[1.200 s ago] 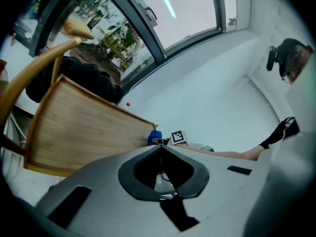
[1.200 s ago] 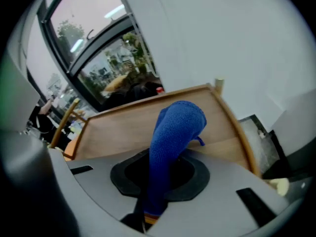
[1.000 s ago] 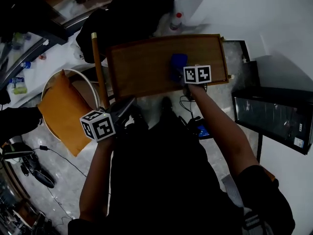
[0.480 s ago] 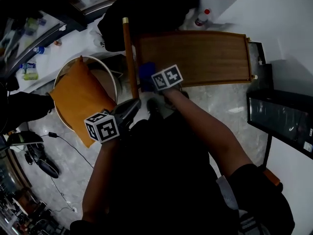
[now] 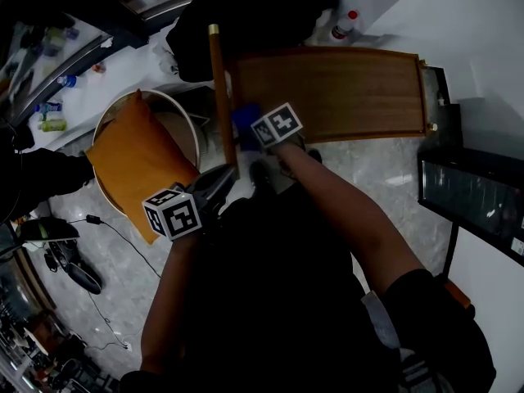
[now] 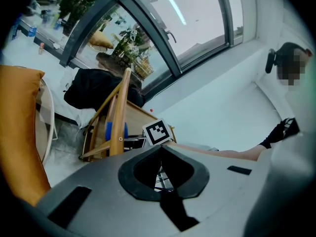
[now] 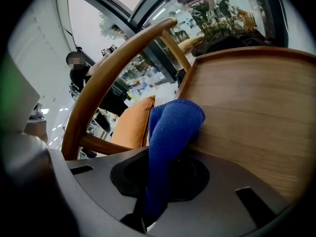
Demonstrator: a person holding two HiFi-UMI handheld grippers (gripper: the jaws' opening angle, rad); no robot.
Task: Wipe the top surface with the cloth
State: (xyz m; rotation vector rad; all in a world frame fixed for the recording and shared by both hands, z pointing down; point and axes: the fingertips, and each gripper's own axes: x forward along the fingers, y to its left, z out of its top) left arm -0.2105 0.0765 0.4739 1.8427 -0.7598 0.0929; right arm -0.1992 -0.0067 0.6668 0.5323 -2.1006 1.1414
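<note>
The wooden top surface (image 5: 336, 92) is a long brown tray-like panel with a raised rim, seen in the head view's upper middle. My right gripper (image 5: 247, 128) is shut on the blue cloth (image 5: 244, 121) and presses it on the panel's left end beside the wooden pole (image 5: 219, 88). In the right gripper view the blue cloth (image 7: 170, 132) bulges out of the jaws onto the wooden top (image 7: 252, 112). My left gripper (image 5: 219, 182) hangs lower left, away from the panel, jaws shut with nothing in them. It sees the blue cloth (image 6: 108, 131) from afar.
An orange cushion (image 5: 135, 166) lies in a round white-rimmed chair at the left. A dark bag (image 5: 196, 31) sits behind the pole, a white bottle (image 5: 342, 24) beyond the panel. A black cabinet (image 5: 475, 199) stands at the right. Cables trail on the marble floor (image 5: 106, 244).
My right gripper has slid the blue cloth from the panel's right part to its left end, beside the pole. The left gripper has stayed put.
</note>
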